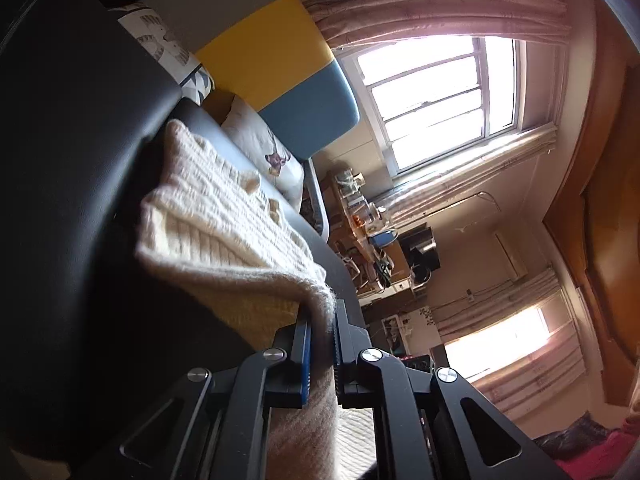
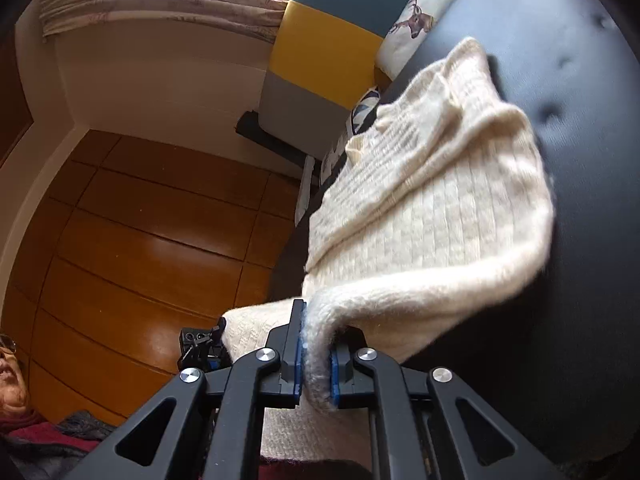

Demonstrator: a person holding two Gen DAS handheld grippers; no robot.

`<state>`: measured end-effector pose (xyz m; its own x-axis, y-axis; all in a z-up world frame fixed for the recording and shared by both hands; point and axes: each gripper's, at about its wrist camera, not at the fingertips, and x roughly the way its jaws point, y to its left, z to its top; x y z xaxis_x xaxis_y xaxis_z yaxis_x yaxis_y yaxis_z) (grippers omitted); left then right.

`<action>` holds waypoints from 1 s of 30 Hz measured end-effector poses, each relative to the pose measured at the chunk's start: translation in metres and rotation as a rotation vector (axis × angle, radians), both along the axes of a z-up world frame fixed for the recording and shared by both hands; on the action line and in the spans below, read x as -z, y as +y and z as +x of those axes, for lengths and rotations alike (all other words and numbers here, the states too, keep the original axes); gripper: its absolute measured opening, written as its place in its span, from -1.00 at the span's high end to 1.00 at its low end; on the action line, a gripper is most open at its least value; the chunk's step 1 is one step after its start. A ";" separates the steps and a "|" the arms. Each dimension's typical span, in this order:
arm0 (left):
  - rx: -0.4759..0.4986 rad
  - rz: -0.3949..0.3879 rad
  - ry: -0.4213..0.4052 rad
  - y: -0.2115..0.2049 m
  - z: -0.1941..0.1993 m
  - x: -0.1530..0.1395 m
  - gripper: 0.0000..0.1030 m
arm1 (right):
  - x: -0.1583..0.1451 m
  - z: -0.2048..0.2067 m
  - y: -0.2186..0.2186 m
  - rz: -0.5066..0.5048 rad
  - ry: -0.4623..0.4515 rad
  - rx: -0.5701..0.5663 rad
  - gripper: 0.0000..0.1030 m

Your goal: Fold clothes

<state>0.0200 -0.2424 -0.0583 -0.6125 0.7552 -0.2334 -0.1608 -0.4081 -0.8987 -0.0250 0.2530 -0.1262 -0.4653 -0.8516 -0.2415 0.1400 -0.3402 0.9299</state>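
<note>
Left gripper (image 1: 322,320) and right gripper (image 2: 314,344), tilted, pinch the sweater (image 2: 432,216).

bright barred window (image 1: 436,100), pale curtains (image 1: 440,12), cluttered desk (image 1: 372,240), orange wooden wardrobe (image 2: 152,240)

Right claw (image 2: 314,354) clamped on a fuzzy edge of the cream knit sweater (image 2: 432,216), lifted off the black padded surface (image 2: 580,160). Wooden wardrobe (image 2: 140,240) at left.
</note>
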 end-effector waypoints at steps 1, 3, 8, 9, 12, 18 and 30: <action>-0.016 0.019 -0.001 -0.004 -0.015 0.000 0.83 | -0.003 -0.017 0.002 -0.005 0.007 0.018 0.84; -0.056 0.055 -0.020 -0.010 -0.049 0.005 0.83 | -0.007 -0.046 0.007 -0.003 -0.001 0.061 0.84; -0.147 0.043 -0.202 -0.014 -0.147 0.050 0.83 | 0.027 -0.135 0.025 0.024 -0.167 0.229 0.77; -0.156 0.027 -0.244 -0.012 -0.166 0.060 0.83 | 0.038 -0.147 0.027 0.031 -0.212 0.249 0.76; -0.156 -0.026 -0.376 -0.003 -0.205 0.097 0.83 | 0.071 -0.167 0.033 0.058 -0.325 0.282 0.75; -0.140 -0.035 -0.422 0.002 -0.208 0.123 0.83 | 0.081 -0.157 0.038 0.039 -0.299 0.242 0.88; -0.085 -0.059 -0.450 0.013 -0.103 0.119 0.82 | 0.062 -0.061 0.050 -0.065 -0.306 0.184 0.37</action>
